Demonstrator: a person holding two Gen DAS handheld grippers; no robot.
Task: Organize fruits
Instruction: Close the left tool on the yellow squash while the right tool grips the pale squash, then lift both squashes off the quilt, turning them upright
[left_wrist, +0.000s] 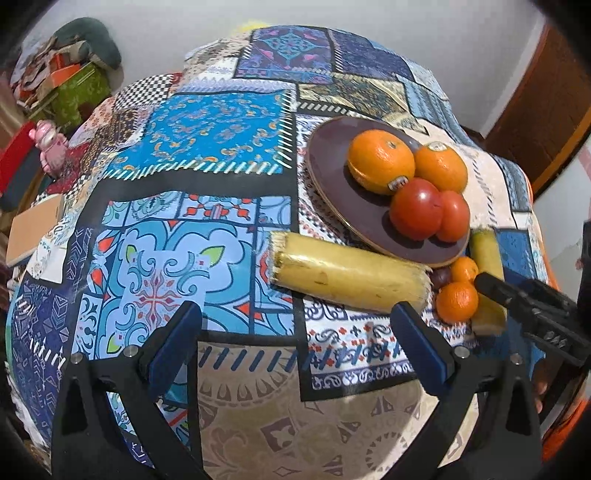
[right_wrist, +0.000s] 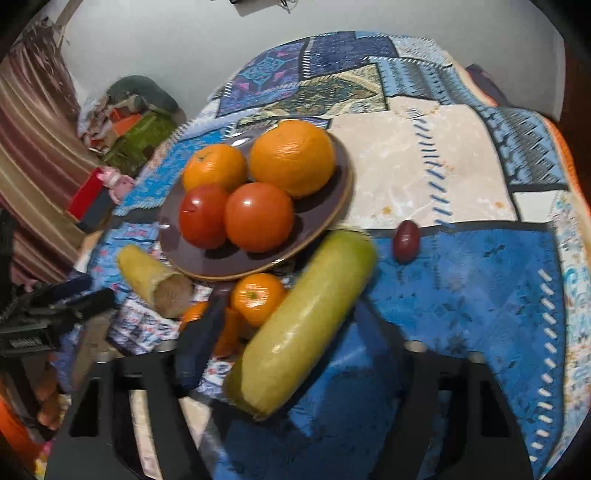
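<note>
Blue pads: the left gripper (left_wrist: 295, 343) stands wide, nothing between its fingers, hovering above the patchwork tablecloth (left_wrist: 207, 147).
Left-view near fruit: a yellow cut banana piece (left_wrist: 347, 275) lies just beyond the right-hand finger, crosswise, outside the gap.
Right gripper (right_wrist: 295, 332): the greenish-yellow banana piece (right_wrist: 301, 321) lies lengthwise in the gap; the right-hand finger is hidden or blurred, so grip cannot be told.
Left finger (right_wrist: 201, 339) of that gripper: just beside two small mandarins (right_wrist: 258, 297), which sit left of the banana piece.
Grape (right_wrist: 406, 240): dark red, alone on the cloth, right of the plate.
Plate (right_wrist: 328, 218): brown, further off, its near rim close to both banana pieces.
On the plate: two tomatoes (right_wrist: 258, 218) nearer, two oranges (right_wrist: 293, 157) behind them, all touching.
</note>
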